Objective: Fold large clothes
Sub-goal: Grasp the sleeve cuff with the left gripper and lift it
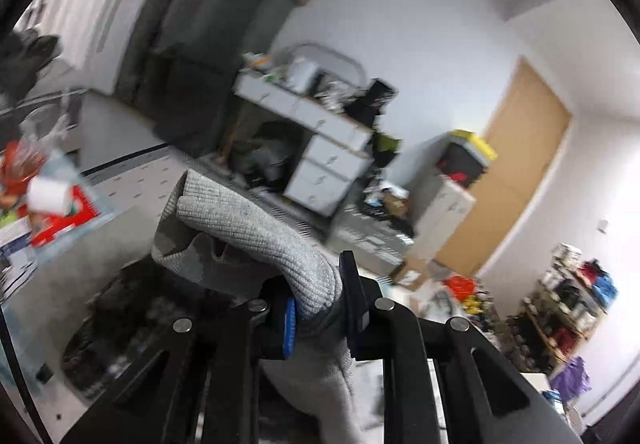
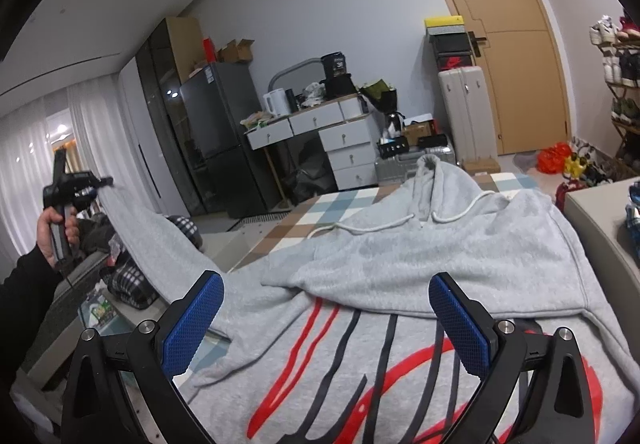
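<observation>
Right now the left gripper (image 1: 320, 308) has its jaws clamped on the ribbed sleeve cuff (image 1: 248, 236), lifted clear of the bed (image 2: 320, 211), while the grey hoodie (image 2: 440, 244) lies spread there. The right gripper (image 2: 328, 328) hovers above it, jaws apart. Pulling too hard could drag the body askew; the cuff may slip free.

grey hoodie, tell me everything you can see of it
The grey hoodie looks like soft fleece with a ribbed knit cuff. It lies spread on a checked blanket, hood toward the far end, and a white drawstring trails across it. Red and black stripes and a red ring are printed on the part nearest the camera, with another layer folded over above them. One sleeve is lifted off to the side, its cuff pinched in the left tool. The right tool hovers open above the print.
</observation>
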A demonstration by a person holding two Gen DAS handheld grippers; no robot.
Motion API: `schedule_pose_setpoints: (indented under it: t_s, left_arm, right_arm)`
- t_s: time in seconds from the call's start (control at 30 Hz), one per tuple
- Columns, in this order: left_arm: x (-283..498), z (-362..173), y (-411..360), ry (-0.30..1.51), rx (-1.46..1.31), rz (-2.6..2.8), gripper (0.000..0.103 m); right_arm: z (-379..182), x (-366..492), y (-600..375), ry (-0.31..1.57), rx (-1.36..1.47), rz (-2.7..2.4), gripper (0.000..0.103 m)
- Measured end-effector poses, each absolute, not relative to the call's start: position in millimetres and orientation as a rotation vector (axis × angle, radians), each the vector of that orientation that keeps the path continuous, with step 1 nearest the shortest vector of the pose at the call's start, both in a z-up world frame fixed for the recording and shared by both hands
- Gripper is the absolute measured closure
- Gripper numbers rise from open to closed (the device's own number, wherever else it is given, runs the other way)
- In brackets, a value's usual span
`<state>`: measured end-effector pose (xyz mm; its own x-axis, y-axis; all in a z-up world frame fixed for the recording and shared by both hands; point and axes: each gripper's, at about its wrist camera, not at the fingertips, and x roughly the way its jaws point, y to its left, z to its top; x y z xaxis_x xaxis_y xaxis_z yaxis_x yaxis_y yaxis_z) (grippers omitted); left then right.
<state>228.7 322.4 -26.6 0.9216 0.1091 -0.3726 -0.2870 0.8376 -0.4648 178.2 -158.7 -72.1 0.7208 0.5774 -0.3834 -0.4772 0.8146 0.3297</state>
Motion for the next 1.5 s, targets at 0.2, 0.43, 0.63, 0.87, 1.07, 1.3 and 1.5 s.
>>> schedule_pose_setpoints:
  t_s: [0.2,0.43,0.63,0.87,1.07,1.3,1.5]
  left_arm:
    - [245.7,18.7,272.6,0.256,-0.482,0.034,0.09]
    - [317.4,45.9,184.5,0.257,-0.464,-0.216,0.09]
    - [386.9,34.4,76.2,0.396,-0.383,-0.393,0.09]
    - [432.9,-3.3,-54.6,0.539,-0.298,-0.576,0.09]
    - [444.5,-59.8,-125.6,0.714,-0.292,-0.658,0.09]
    - [448.8,-140.7,-180.4,0.936,-0.286,-0.734,0.09]
    - [433.6,-174.4,-215.7,1.083,-0.222,-0.804,0.09]
  right_arm:
    - [-70.4,181.6,-169.9,0.495,0.273,0.574,0.0]
    - [-61.5,175.4,-190.0,0.425,0.293,0.474,0.0]
    - [-53.0,167.0,-225.9,0.343,0.343,0.353,0.0]
    - [-59.7,166.7,-310.4,0.254,0.675,0.287,0.0]
    - [-70.3,164.7,-360.5,0.191,0.856,0.291,0.0]
    - [-72.9,162.7,-380.0,0.169,0.908,0.293,0.0]
    - [-73.2,162.9,-372.7,0.193,0.897,0.352,0.0]
